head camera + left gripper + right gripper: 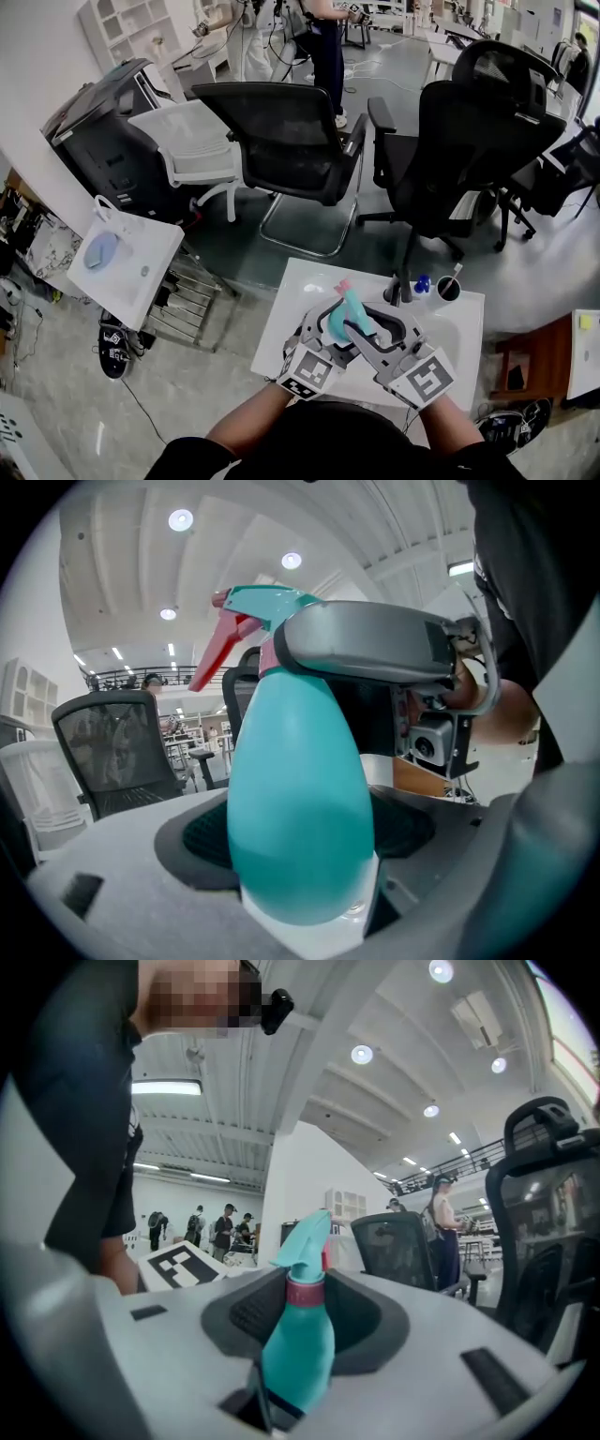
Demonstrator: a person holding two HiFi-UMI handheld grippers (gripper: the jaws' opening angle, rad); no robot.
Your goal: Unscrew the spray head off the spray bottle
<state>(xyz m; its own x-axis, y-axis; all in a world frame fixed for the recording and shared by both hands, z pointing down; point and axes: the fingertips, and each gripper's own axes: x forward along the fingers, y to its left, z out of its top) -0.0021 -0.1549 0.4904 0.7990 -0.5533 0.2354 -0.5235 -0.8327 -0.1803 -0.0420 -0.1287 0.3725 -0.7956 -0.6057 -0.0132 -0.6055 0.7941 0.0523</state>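
A teal spray bottle (356, 317) with a pink trigger is held up over the white table (298, 286). My left gripper (328, 323) is shut on its round body (300, 808), which fills the gap between the jaws. My right gripper (364, 330) comes in from the right at the neck. In the right gripper view the pink collar (305, 1291) under the teal spray head (306, 1237) sits squeezed between my right gripper's (306, 1296) two pads. The left gripper view shows a grey right finger (375, 653) lying across the neck, with the trigger (217, 651) pointing left.
On the table's far right stand a small blue item (422, 282) and a black cup (448, 289) with a stick in it. Black office chairs (291, 141) and a white chair (187, 141) stand beyond the table. A white box (122, 258) sits to the left. People stand at the room's far end.
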